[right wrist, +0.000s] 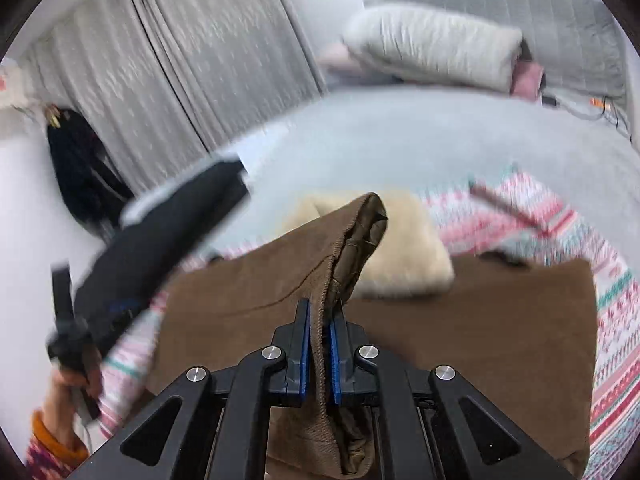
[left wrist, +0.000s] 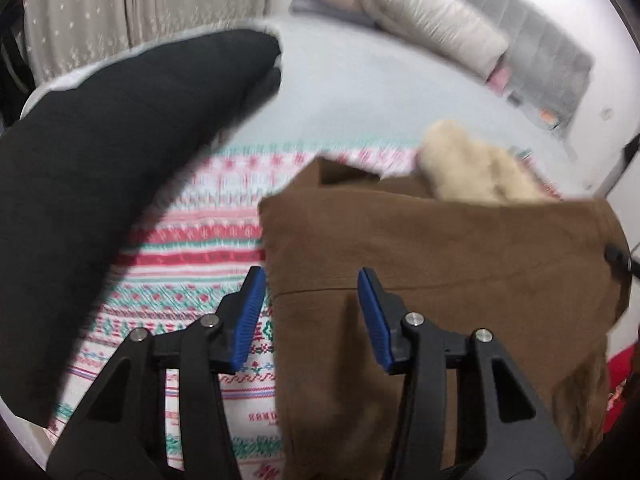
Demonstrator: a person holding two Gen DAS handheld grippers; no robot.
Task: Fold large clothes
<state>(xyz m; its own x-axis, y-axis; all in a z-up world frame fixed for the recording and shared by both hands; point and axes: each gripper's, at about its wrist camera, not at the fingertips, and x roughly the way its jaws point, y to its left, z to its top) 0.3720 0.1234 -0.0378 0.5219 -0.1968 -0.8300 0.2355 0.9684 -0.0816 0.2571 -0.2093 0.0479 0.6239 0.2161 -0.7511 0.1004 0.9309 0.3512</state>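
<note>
Cloth decides it: the brown garment (right wrist: 460,320) lies flat on the patterned blanket (right wrist: 612,300) over the bed (right wrist: 400,140), and one edge of it is lifted and pinched tight in the right claw (right wrist: 320,356). The cream garment (right wrist: 384,248) sits just beyond that raised edge. The left claw (left wrist: 312,312) hangs wide and holds nothing, straddling the brown garment's left border. A black garment (left wrist: 100,184) lies left of the brown garment. No containers show.
</note>
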